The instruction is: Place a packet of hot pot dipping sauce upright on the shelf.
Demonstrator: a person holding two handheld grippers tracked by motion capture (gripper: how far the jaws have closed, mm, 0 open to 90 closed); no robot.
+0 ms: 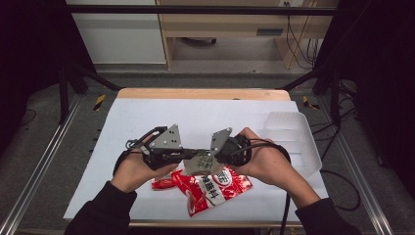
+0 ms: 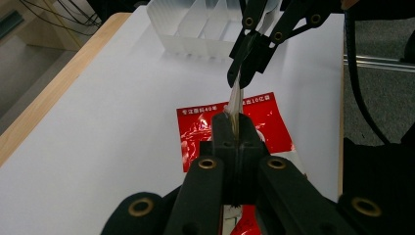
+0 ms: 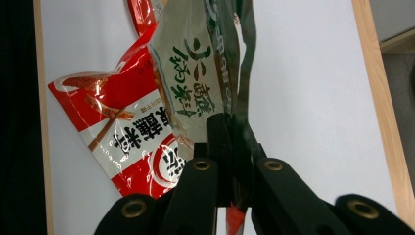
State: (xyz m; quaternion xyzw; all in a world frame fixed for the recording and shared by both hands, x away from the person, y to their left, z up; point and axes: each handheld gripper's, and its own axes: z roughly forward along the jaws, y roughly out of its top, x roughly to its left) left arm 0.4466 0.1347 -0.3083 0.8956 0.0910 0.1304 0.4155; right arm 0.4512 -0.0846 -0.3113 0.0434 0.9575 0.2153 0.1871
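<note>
A silver snack bag with green print [image 1: 200,165] hangs in the air between my two grippers, over the front middle of the table. My left gripper [image 1: 192,153] is shut on its left edge, my right gripper [image 1: 211,156] on its right edge. The left gripper view shows the bag [image 2: 236,99] edge-on, stretched from my own shut left gripper [image 2: 234,120] to the right gripper [image 2: 239,81] beyond. In the right gripper view the right gripper [image 3: 229,120] pinches the silver bag [image 3: 195,73]. Red snack bags [image 1: 215,188] lie flat on the table under it.
A white sheet [image 1: 147,117] covers the table. A clear plastic compartment tray [image 1: 288,128] stands at the right side, near the right hand. Another red bag [image 1: 164,182] lies by the left wrist. The wooden table edge [image 1: 200,93] runs along the back.
</note>
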